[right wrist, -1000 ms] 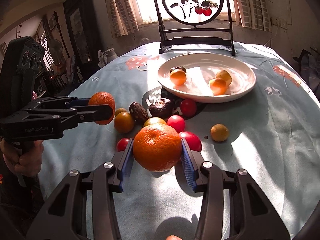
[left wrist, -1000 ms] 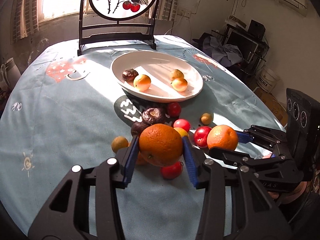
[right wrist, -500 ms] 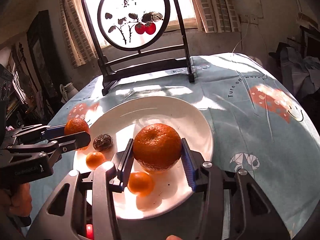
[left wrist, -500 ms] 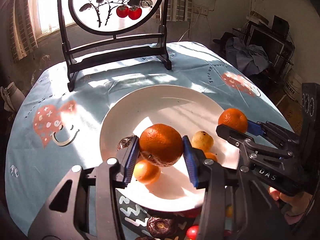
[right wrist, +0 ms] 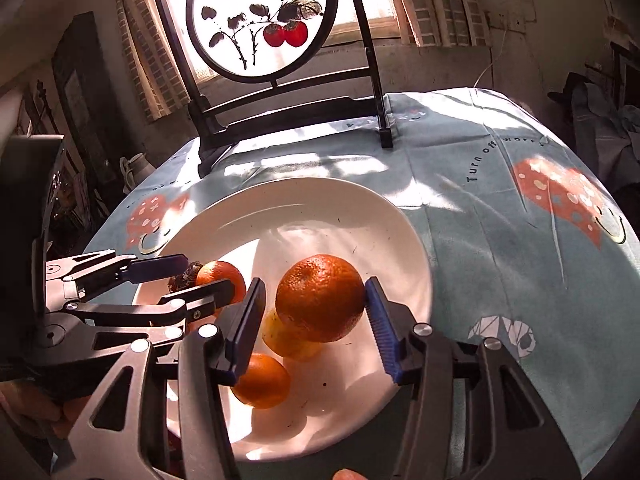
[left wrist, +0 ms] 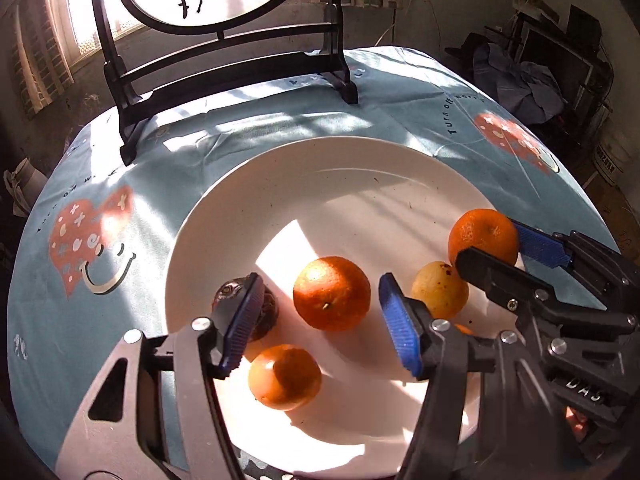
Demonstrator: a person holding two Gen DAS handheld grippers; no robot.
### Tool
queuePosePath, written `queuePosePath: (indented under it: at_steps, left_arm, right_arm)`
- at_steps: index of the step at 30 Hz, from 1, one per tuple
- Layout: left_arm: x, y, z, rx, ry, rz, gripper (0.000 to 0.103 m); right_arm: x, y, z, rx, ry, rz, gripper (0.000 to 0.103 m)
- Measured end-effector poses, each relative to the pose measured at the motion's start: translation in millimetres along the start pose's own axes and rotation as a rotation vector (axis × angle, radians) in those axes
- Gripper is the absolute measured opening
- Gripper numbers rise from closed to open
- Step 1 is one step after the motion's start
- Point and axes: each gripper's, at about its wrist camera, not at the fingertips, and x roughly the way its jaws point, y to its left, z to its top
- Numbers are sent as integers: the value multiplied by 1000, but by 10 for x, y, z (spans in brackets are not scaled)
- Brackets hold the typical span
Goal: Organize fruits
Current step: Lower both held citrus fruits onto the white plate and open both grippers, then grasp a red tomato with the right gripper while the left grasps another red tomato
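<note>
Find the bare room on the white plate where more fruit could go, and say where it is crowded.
Free: the far half of the white plate, toward the framed screen. Crowded: the near half, where two oranges, smaller fruits and both claws sit.

Blue-clothed table, white plate, framed screen
</note>
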Motion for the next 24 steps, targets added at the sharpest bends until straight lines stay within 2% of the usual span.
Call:
queuePosePath:
  at_steps: [5, 10, 13, 14, 15, 16, 19, 22, 24]
  left_arm:
    - [-564, 129, -183, -14, -113, 13, 88]
    - [-1071, 280, -659, -33, -203, 13, 95]
    - [-1249, 366, -994, -51, -243, 14, 97]
    - [-1283, 402, -1113, -62, -254, 8, 97]
    - [-1297, 444, -1226, -79, -263, -4, 97]
    - [-1290, 493, -1343, -102, -264, -18, 97]
    - [-1203, 608, -1583, -166, -185, -17, 97]
    - [-1256, 630, -1714, -182, -187, -53, 98]
    - [-1282, 603, -1762, -169, -192, -53, 98]
  right_arm:
    - [-272, 67, -32, -12, -51, 16, 52]
    - [-617, 280, -190, -80, -91, 74, 53]
    - [-761, 413, -378, -140, -65, 154, 56]
    - [-789, 452, -459, -157, -50, 172, 57]
    - [-808, 487, -538, -172, -32, 183, 64]
    - [-824, 524, -622, -185, -13, 191, 69]
    - [-876, 659, -844, -240, 44, 224, 69]
    - [-899, 817, -1033, -309, 103, 285, 69]
    - [-874, 924, -1145, -362, 131, 270, 69]
